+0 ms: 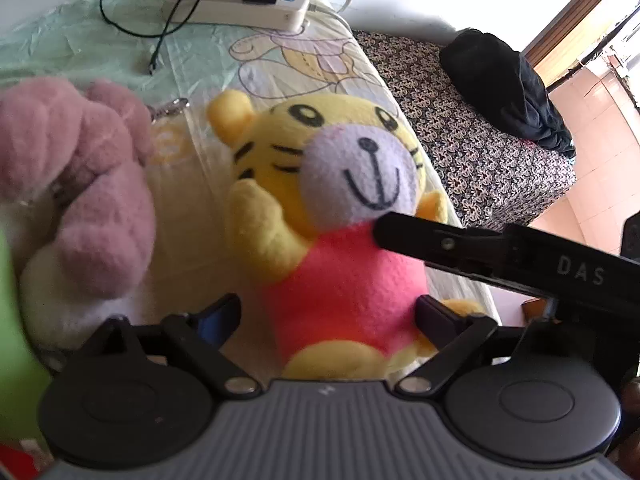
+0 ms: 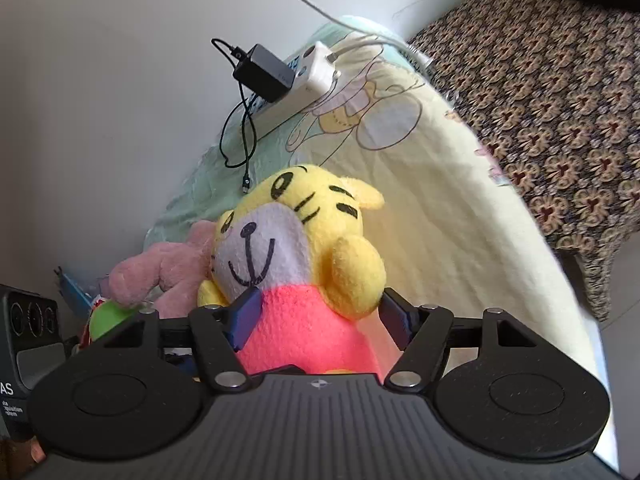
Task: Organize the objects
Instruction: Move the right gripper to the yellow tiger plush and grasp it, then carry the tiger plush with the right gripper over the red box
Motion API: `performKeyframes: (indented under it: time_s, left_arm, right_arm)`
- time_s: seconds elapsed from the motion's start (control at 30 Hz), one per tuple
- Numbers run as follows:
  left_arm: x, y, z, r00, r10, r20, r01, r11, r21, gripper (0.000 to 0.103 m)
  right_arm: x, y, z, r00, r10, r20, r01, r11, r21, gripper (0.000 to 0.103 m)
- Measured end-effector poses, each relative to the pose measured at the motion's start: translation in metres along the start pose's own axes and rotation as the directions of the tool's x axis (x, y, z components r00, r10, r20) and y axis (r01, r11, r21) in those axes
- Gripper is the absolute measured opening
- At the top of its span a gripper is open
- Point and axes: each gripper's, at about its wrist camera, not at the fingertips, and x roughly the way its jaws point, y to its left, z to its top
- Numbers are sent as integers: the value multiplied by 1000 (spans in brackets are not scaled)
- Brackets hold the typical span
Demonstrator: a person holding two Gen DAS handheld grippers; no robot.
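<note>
Your right gripper (image 2: 316,320) is clamped on the tiger toy (image 2: 304,248), its fingers pressed into the pink belly from both sides. Your left gripper (image 1: 328,320) stands apart around the same belly, not visibly squeezing. The toy sits upright on the desk (image 2: 440,220), at the near end of the cartoon-print cloth. Judging from that, keep the right grip low and firm, and lift straight so the head does not flop. The pink plush (image 1: 80,168) lies just left of the toy, touching its cheek in the right view, and could drag along. The power strip (image 1: 240,4) and its black cable (image 1: 132,28) lie farther back, well apart.
</note>
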Motion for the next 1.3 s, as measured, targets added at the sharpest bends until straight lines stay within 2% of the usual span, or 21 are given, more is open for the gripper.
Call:
performKeyframes:
  time_s: [0.1, 0.17, 0.37, 0.6, 0.93, 1.13, 1.3]
  left_arm:
    - [1, -1, 0, 1000, -5, 12, 4, 1000, 15, 90]
    - [2, -2, -1, 1000, -9, 20, 8, 1000, 26, 88]
    - [-5, -8, -6, 999, -10, 35, 8, 999, 41, 82]
    - [-22, -19, -31, 998, -51, 36, 49, 997, 63, 81]
    - [-64, -30, -93, 997, -66, 41, 62, 992, 112, 81]
    - [-99, -28, -125, 994, -44, 96, 29, 988, 151, 81]
    - [-134, -9, -146, 988, -39, 149, 14, 986, 164, 81]
  right_arm:
    - [10, -6, 2, 998, 53, -33, -51, 997, 57, 69]
    - [16, -8, -1, 995, 89, -48, -85, 992, 91, 62]
    - [8, 2, -13, 996, 88, -23, -87, 995, 41, 51]
    - [-22, 11, -35, 998, 60, -18, -61, 998, -22, 50]
    - [-61, 36, -83, 999, 36, -29, -39, 995, -89, 50]
    - [-73, 59, -106, 997, 65, -43, -70, 990, -123, 50]
    - [-77, 94, -125, 996, 82, -42, -88, 979, -181, 50]
